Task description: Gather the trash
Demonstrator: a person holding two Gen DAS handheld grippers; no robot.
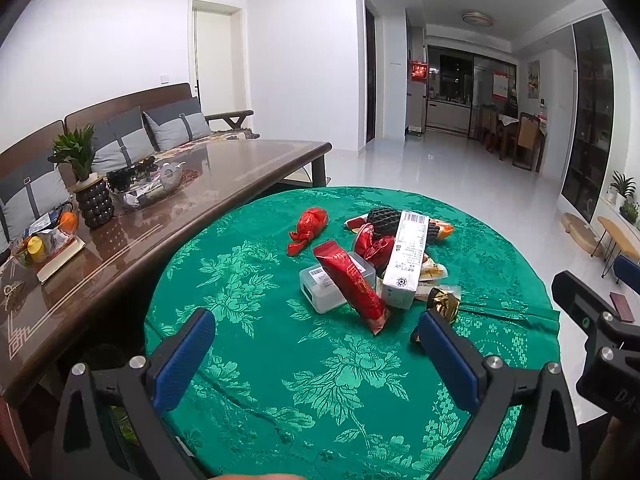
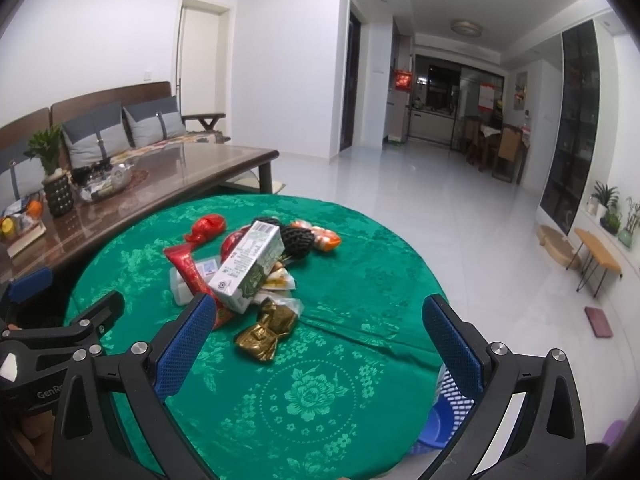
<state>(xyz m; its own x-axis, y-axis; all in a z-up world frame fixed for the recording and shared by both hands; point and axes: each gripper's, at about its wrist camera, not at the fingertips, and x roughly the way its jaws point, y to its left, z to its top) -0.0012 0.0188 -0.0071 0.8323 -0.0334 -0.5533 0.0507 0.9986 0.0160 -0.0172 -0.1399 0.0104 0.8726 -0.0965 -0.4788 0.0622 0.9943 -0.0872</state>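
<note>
A pile of trash lies on a round table with a green floral cloth (image 1: 280, 380) (image 2: 360, 280). It holds a long red snack wrapper (image 1: 352, 288) (image 2: 192, 272), a white-green carton (image 1: 406, 260) (image 2: 250, 264), a clear plastic box (image 1: 320, 290), a crumpled red wrapper (image 1: 308, 228) (image 2: 206, 228), a black mesh sleeve (image 1: 384, 220) (image 2: 296, 240), an orange wrapper (image 2: 326, 238) and a gold wrapper (image 1: 442, 304) (image 2: 264, 330). My left gripper (image 1: 316, 336) is open and empty, just short of the pile. My right gripper (image 2: 320, 320) is open and empty, with the gold wrapper between its fingers' line.
A blue mesh basket (image 2: 444, 412) sits below the table's right edge. A brown coffee table (image 1: 200, 184) with a plant, fruit bowl and dishes stands to the left, a sofa behind it. White tiled floor stretches ahead. The right gripper's body (image 1: 592, 320) shows at the left view's right edge.
</note>
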